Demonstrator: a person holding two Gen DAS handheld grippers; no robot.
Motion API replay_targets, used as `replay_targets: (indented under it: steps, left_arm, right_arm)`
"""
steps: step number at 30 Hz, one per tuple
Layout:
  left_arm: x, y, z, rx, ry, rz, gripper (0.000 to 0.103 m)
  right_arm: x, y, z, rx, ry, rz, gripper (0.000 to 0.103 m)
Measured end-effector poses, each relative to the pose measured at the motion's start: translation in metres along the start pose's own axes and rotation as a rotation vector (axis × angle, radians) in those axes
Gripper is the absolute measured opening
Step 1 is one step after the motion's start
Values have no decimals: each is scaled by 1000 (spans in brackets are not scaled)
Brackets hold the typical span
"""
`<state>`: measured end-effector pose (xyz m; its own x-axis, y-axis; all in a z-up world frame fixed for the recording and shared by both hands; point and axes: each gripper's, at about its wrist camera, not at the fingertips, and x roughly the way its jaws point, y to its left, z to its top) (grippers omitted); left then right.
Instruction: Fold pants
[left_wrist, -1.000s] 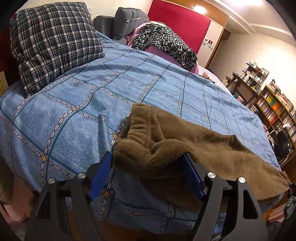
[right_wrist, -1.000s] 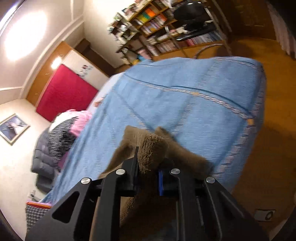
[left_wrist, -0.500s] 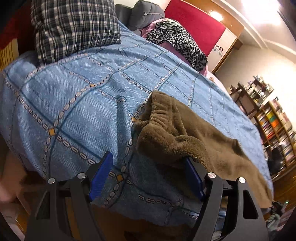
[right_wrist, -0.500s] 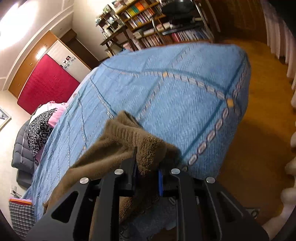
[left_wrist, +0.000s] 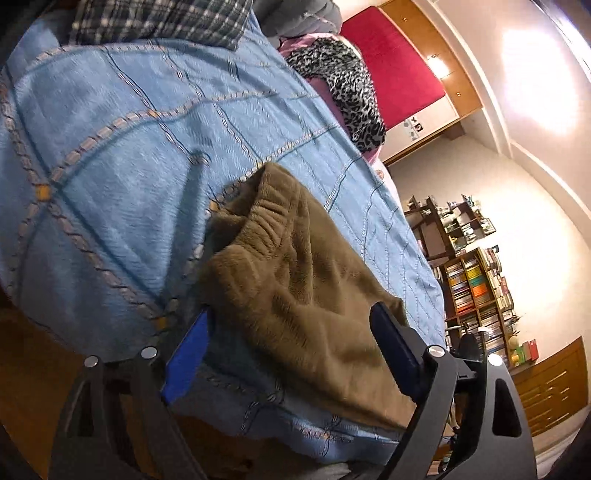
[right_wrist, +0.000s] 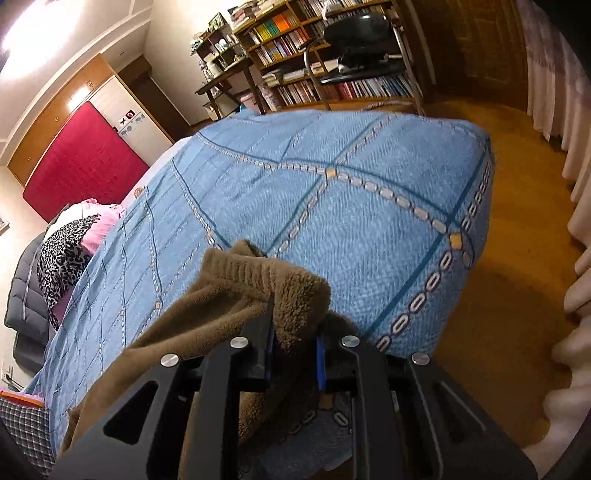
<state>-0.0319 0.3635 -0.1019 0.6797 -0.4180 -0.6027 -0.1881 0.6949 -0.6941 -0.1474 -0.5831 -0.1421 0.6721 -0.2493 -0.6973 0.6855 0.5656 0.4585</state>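
Observation:
Brown fleece pants (left_wrist: 295, 288) lie along the near edge of a bed with a blue patterned bedspread (left_wrist: 129, 155). The elastic waistband end is in the left wrist view, draped over the bed's edge. My left gripper (left_wrist: 291, 332) is open, its jaws wide apart on either side of the waist end, not gripping it. In the right wrist view, my right gripper (right_wrist: 293, 332) is shut on the ribbed cuff end of the pants (right_wrist: 258, 280), held at the bedspread's (right_wrist: 351, 192) near edge.
A plaid pillow (left_wrist: 159, 18) and a leopard-print cloth (left_wrist: 347, 88) lie at the head of the bed. Bookshelves (right_wrist: 314, 48) and a desk chair (right_wrist: 354, 40) stand beyond the bed's foot. Wooden floor (right_wrist: 517, 258) and curtains (right_wrist: 576, 184) lie to the right.
My left gripper has tilted and dropped lower at the bed's edge, the waist end still between its open jaws. My right gripper has pulled the cuff end toward the foot of the bed.

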Motion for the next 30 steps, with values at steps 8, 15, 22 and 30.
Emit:
replay_targets:
  steps: [8,15,22,30]
  left_arm:
    - [37,-9,1,58,-20,234,80]
    - [21,-40,19,167,-151,358,80]
    - [27,-90,32,322,-219,428,82]
    - [99,-170,3,516,-74,269,82]
  right_arm:
    - [6,-8,-5,-91,9,-123,61]
    - [-10,-15,-2,-103,-50,-167,68]
    - [-32,-2,11,-137,-161,-204,69]
    - [17,66,20,-419,-45,-43,69]
